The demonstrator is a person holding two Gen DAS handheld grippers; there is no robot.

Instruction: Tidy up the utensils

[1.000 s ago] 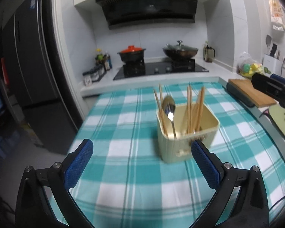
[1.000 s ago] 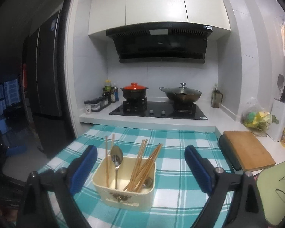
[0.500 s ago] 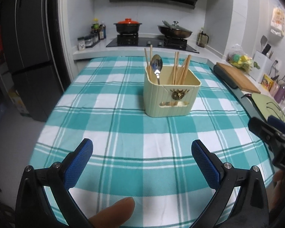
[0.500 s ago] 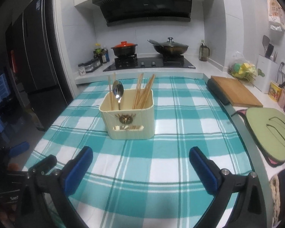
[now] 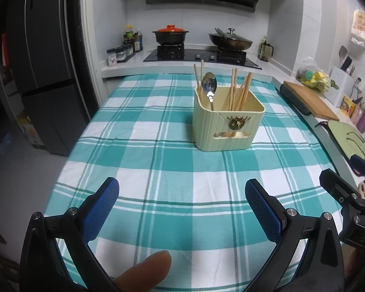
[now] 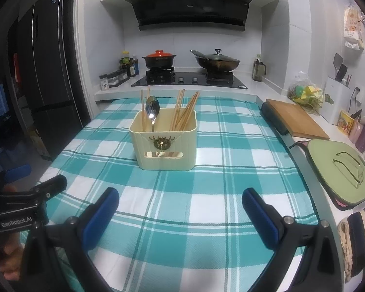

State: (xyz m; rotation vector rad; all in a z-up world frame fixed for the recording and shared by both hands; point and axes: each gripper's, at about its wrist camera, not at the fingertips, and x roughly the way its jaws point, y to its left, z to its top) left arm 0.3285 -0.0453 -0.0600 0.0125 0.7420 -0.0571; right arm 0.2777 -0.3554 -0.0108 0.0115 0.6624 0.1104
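A cream utensil caddy (image 5: 227, 127) stands upright on the teal-and-white checked tablecloth (image 5: 138, 146), toward the far half of the table and a little right of its middle, with a small brass ornament on the side facing both cameras. Inside it, a metal spoon (image 5: 209, 88) stands bowl up in the left part, beside two wooden chopsticks (image 5: 198, 79) at the left wall. A larger bundle of chopsticks (image 5: 239, 90) leans in the right part.

Both grippers hover over the near edge of the table, well apart from the caddy. The left gripper (image 5: 182, 206) has its blue-padded fingers spread wide with nothing between them, and a fingertip (image 5: 146, 271) shows below it. The right gripper (image 6: 180, 210) is likewise spread wide and empty.

Along the right edge of the table lie a wooden cutting board (image 6: 295, 118) and, nearer, a green mat (image 6: 340, 170). Beyond the far edge, the stove carries a red-lidded pot (image 6: 159, 58) and a wok (image 6: 217, 62).
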